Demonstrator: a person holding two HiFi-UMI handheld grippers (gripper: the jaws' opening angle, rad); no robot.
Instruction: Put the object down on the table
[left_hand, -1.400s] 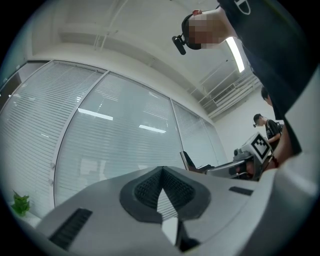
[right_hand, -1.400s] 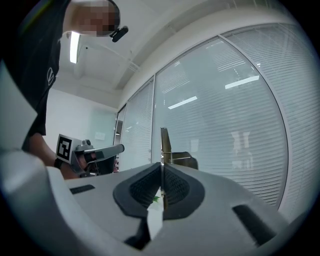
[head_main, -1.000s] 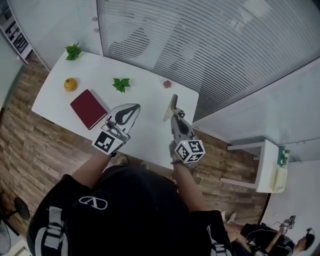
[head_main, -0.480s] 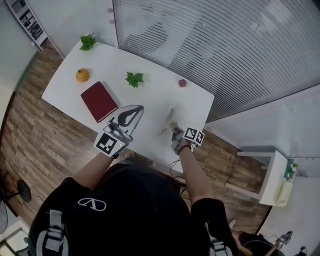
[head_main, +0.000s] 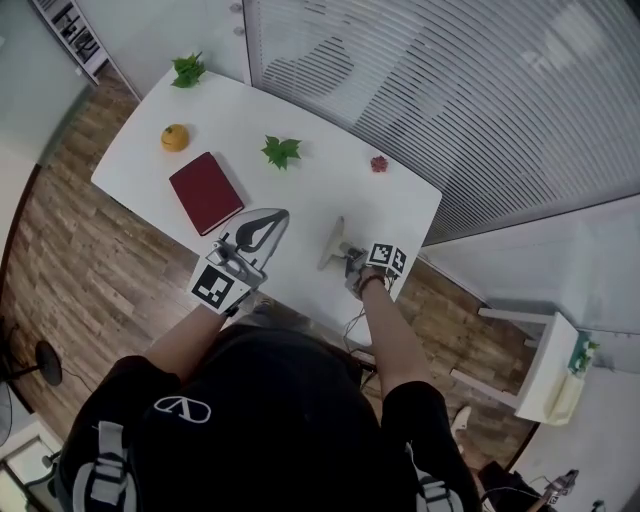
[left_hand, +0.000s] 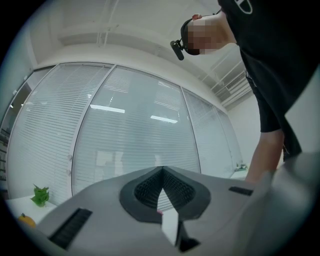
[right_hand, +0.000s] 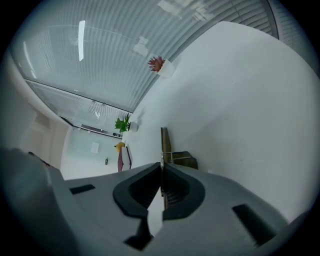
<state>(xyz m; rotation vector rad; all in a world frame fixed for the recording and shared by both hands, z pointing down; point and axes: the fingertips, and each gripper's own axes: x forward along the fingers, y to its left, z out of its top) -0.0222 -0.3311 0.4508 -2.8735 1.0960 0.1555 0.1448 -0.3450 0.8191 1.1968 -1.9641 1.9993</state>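
While the head view has both claws over the near edge of the white table (head_main: 330, 190), I report the following.

Right claw (head_main: 345, 251): closed on the thin flat brown object (head_main: 332, 243). In the right gripper view the right claw (right_hand: 161, 167) has its jaws pressed together on this object (right_hand: 163, 142), which shows edge-on and runs straight out from the tips over the table (right_hand: 240, 100). A dark shadow lies just beside it on the white surface, so it sits very low at the near right part of the table. I cannot confirm contact with the surface from either view.

Left claw (head_main: 280, 214): closed and empty. The left gripper view shows the left claw (left_hand: 162, 170) with its jaw tips meeting and nothing between them, aimed up at the slatted blinds. It hangs at the table's near edge, left of the right claw and apart from it.

Other items on the table, all well clear of the held object:
- red book (head_main: 207, 192), lying flat near my left claw.
- orange fruit (head_main: 175, 137), beyond the book.
- green plant (head_main: 282, 152), mid-table.
- second green plant (head_main: 187, 70), at the far left corner.
- small red plant (head_main: 379, 164), near the far right edge, also seen in the right gripper view (right_hand: 156, 63).
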